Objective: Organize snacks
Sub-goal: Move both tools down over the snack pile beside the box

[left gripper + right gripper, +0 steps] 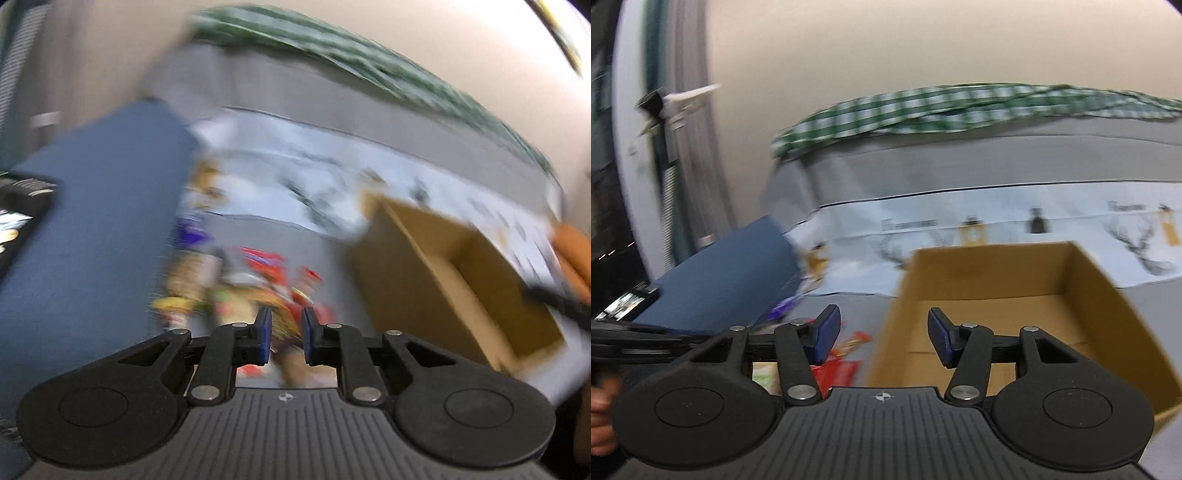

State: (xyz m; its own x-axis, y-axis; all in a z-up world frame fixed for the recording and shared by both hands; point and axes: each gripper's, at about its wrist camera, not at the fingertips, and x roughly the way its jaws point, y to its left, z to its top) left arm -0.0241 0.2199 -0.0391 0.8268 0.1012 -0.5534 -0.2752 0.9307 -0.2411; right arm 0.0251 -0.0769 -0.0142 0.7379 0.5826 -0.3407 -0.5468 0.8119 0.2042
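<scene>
The left gripper (286,332), nearly together and empty, nears the snacks (258,291); the right gripper (882,336) is apart over the box (997,280). Next: grab one.

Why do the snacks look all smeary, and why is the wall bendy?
Left wrist view: motion blur smears the snacks and cardboard box into streaks; only the left gripper stays sharp. Right wrist view: milder blur, the box reads clearly. Both views: the fisheye lens bends straight edges.

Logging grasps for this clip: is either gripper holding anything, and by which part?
Left gripper: narrow jaws, blurred snack wrappers beyond; hold cannot be told. Right gripper: nothing held.
</scene>
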